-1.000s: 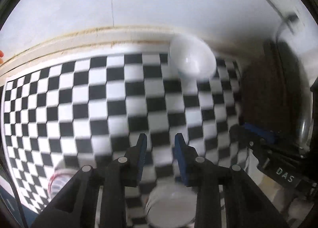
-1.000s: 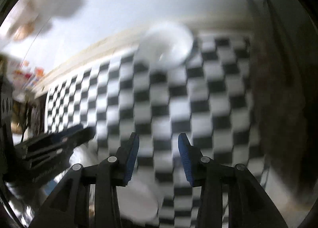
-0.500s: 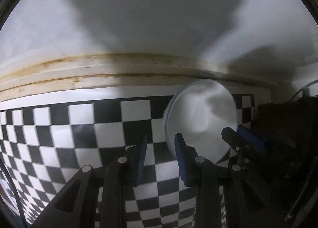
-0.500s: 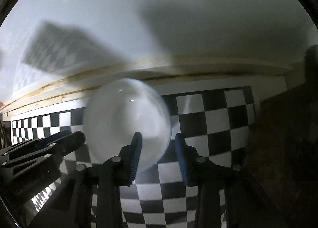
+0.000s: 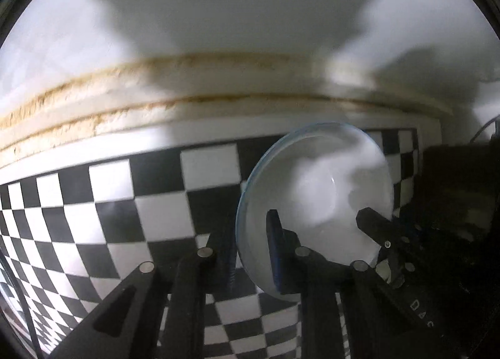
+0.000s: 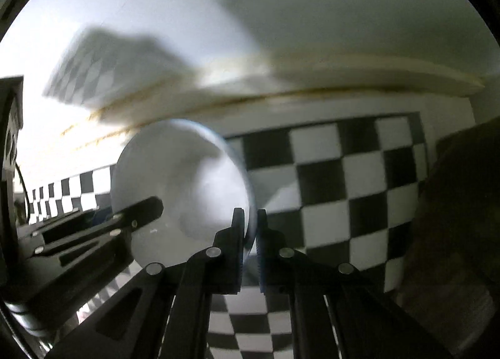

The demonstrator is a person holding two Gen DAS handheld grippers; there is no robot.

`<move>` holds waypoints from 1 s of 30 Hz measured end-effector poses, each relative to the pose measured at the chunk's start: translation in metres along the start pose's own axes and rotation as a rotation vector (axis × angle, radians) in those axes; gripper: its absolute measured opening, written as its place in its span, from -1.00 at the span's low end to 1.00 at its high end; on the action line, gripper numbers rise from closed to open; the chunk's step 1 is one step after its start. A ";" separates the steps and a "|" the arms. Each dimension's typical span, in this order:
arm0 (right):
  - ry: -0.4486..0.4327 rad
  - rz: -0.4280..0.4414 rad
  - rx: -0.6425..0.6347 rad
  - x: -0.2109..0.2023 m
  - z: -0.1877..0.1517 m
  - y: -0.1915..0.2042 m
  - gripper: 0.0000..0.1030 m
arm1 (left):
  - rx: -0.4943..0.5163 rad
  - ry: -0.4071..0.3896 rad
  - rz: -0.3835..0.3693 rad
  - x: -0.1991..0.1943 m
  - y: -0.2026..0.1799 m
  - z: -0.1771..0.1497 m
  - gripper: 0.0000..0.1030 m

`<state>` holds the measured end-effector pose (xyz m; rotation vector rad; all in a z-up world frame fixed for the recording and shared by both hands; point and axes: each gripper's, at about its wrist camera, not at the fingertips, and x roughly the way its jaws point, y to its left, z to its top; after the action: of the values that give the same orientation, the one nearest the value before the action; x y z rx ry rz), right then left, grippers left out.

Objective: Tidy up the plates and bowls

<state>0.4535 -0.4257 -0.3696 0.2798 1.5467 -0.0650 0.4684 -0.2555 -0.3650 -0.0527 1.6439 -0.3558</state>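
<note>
A white bowl with a pale blue rim (image 5: 315, 199) stands tilted on the checkered cloth (image 5: 125, 218), its opening facing me. My left gripper (image 5: 250, 243) has its fingers on either side of the bowl's left rim, one inside and one outside. In the right wrist view the same bowl (image 6: 178, 187) shows at centre left. My right gripper (image 6: 249, 240) is shut on the bowl's right rim. Each gripper shows in the other's view, at the bowl's far edge.
A white wall with a stained beige ledge (image 5: 156, 108) runs behind the cloth. A dark brown object (image 6: 453, 218) stands at the right edge of the cloth. It also shows in the left wrist view (image 5: 462, 196).
Both grippers moved forward onto the bowl. The right gripper closed on its right rim. The left gripper's fingers now straddle its left rim.
</note>
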 end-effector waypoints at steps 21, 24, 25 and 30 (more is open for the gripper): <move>0.037 0.059 0.028 0.016 0.008 -0.021 -0.89 | 0.002 0.005 -0.011 0.003 0.012 0.012 -0.74; 0.032 0.058 0.017 0.010 0.003 -0.017 -0.89 | 0.003 -0.007 -0.016 -0.004 0.012 0.005 -0.74; 0.027 0.056 0.010 0.006 0.001 -0.018 -0.89 | 0.009 -0.014 -0.015 -0.009 0.011 0.002 -0.74; -0.005 0.059 -0.010 -0.017 -0.013 -0.015 -0.89 | 0.041 -0.049 -0.007 -0.033 0.006 -0.017 -0.74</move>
<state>0.4369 -0.4393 -0.3547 0.3170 1.5323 -0.0116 0.4564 -0.2387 -0.3335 -0.0362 1.5878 -0.3906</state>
